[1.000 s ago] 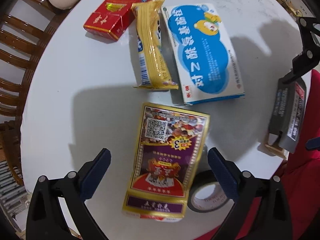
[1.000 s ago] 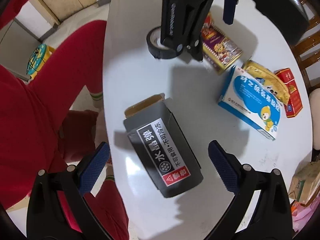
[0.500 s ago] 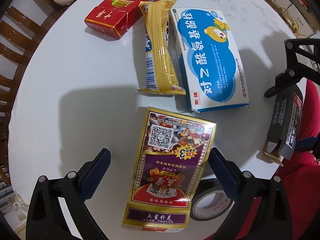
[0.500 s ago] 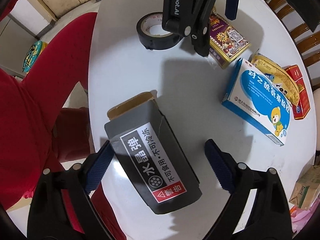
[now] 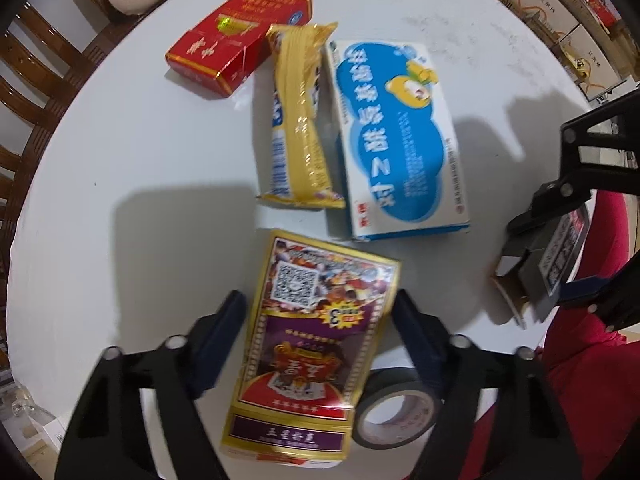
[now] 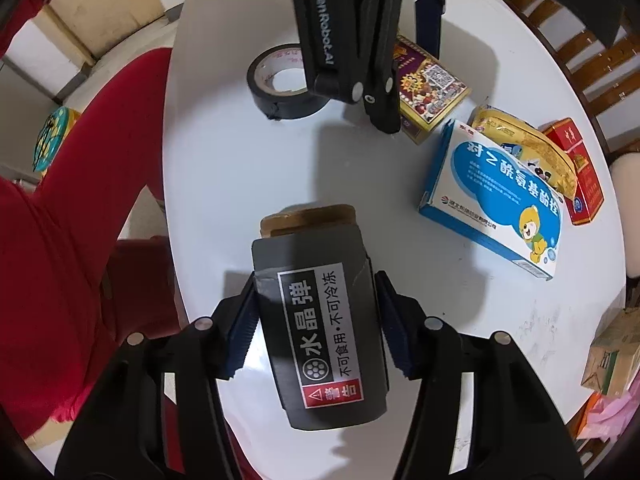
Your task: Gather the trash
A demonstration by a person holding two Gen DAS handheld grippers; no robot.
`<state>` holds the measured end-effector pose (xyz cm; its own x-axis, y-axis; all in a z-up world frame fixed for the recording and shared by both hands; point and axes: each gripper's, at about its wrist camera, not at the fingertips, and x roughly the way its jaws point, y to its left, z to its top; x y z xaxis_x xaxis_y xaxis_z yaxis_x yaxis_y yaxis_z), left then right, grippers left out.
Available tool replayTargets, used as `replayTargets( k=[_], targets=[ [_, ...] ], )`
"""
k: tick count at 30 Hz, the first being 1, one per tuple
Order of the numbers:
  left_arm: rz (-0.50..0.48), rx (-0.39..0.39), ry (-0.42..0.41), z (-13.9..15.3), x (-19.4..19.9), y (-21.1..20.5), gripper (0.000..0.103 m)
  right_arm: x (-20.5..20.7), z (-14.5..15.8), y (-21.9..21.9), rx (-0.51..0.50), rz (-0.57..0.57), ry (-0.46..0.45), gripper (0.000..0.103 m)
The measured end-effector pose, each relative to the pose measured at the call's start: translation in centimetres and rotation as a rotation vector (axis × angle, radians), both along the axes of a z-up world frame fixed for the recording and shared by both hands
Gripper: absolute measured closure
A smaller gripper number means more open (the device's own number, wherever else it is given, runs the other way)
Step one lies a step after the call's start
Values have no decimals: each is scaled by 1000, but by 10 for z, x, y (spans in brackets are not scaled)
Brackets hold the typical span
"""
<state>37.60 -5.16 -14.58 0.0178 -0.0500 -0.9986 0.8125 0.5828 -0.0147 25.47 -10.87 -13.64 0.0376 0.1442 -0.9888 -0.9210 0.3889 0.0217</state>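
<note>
- Trash lay scattered over the round white bench (image 5: 120, 160), and in the left wrist view the piece in hand was the gold-and-purple card pack (image 5: 312, 336), lying flat just in front of the camera.
- The left claw (image 5: 316, 320) straddled that pack with a blue finger on either long edge; motion blur hid whether the pads touched, so I could not tell if it was gripping or merely closing in.
- Judged from this, the step was the pick-up of the pack; the next move called for a firm squeeze across its narrow width and a straight lift, keeping clear of the black tape roll (image 5: 396, 412) touching its lower right corner.
- Farther off lay a yellow snack wrapper (image 5: 298, 120) overlapping a blue-and-white medicine box (image 5: 400, 140), with a red carton (image 5: 240, 36) beyond.
- In the right wrist view the right claw (image 6: 316, 324) was closed on the grey box (image 6: 320, 320), pads pressed against both long sides near the bench's edge by the person's red-clad leg (image 6: 80, 220).
- That box looked rigid but already opened: a brown cardboard flap (image 6: 308, 218) stood out at its far end, and a black label with white characters and a red warning strip ran down its top face.
- The likely next need here was a lift and carry to a bin, which no view showed.
</note>
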Motion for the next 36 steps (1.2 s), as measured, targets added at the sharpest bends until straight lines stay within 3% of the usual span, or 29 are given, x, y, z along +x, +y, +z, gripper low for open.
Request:
replayTargets(
  k=[10, 16, 20, 24, 36],
  targets=[
    [124, 74, -104, 8, 2, -1, 39, 4, 7, -16, 18, -266, -149, 49],
    [240, 55, -158, 32, 14, 22, 39, 1, 26, -33, 46, -462, -242, 50],
    [301, 19, -209, 57, 13, 37, 40, 5, 48, -52, 58, -555, -319, 50],
    [344, -12, -249, 81, -4, 42, 40, 6, 70, -67, 107, -658, -339, 51],
    [415, -127, -346, 153, -83, 39, 40, -30, 178, -61, 283, -715, -537, 51]
  ],
)
